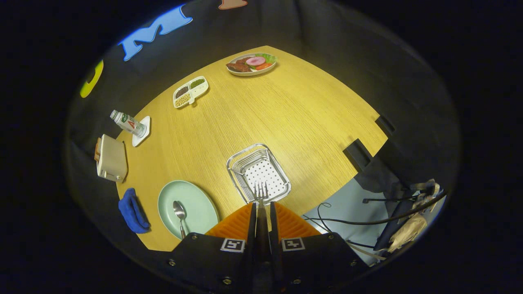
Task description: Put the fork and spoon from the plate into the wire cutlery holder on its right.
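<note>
A: Gripper view, stock of task items. Fork (260, 192): held between the two fingers of the gripper (261, 216), tines pointing forward, raised above the near rim of the wire holder (258, 173). Fingers drawn close together, both pressing the fork's handle.

B: Spoon?

A: Spoon (180, 216): lying on the pale green plate (200, 204), bowl end pointing away, handle running toward the gripper body. Plate sits just left of the holder on the wooden table (286, 110).

B: Progress, then?

A: Judged roughly halfway. Fork is off the plate and lined up over the holder, not yet let go. Holder's perforated floor shows no cutlery resting in it. Spoon is left to fetch.

B: Anything unclear?

A: Several entries. Fork handle: hidden between the fingers, so how deep the grip sits cannot be told. Spoon handle tip: covered by the gripper body. Near edge of the plate: cut off the same way. Height of the tines over the holder: hard to gauge from this angle.

B: Other stock?

A: Blue cloth (132, 210) left of the plate; bottle (128, 122) on a coaster; sectioned dish (190, 91); plate of food (251, 64) at the far side.
</note>
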Action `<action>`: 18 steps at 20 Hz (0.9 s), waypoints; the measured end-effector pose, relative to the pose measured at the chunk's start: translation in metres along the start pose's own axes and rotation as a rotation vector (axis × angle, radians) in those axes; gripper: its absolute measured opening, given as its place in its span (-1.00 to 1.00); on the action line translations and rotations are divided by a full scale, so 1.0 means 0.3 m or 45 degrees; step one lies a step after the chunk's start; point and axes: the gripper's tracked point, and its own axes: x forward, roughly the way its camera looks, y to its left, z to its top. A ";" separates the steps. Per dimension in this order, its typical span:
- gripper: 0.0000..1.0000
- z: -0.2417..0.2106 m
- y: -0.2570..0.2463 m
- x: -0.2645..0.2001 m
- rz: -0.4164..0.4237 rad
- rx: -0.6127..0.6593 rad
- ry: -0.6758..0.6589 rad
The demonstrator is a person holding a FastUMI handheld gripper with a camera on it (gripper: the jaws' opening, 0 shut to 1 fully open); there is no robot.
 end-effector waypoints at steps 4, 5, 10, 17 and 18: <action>-0.35 0.007 0.012 -0.037 0.027 0.039 -0.027; -0.35 0.009 0.012 -0.044 0.027 0.046 -0.033; -0.28 0.043 0.070 -0.116 0.073 0.067 -0.120; -0.28 0.066 0.293 -0.181 0.207 -0.053 -0.175; -0.28 0.054 0.320 -0.172 0.218 -0.075 -0.161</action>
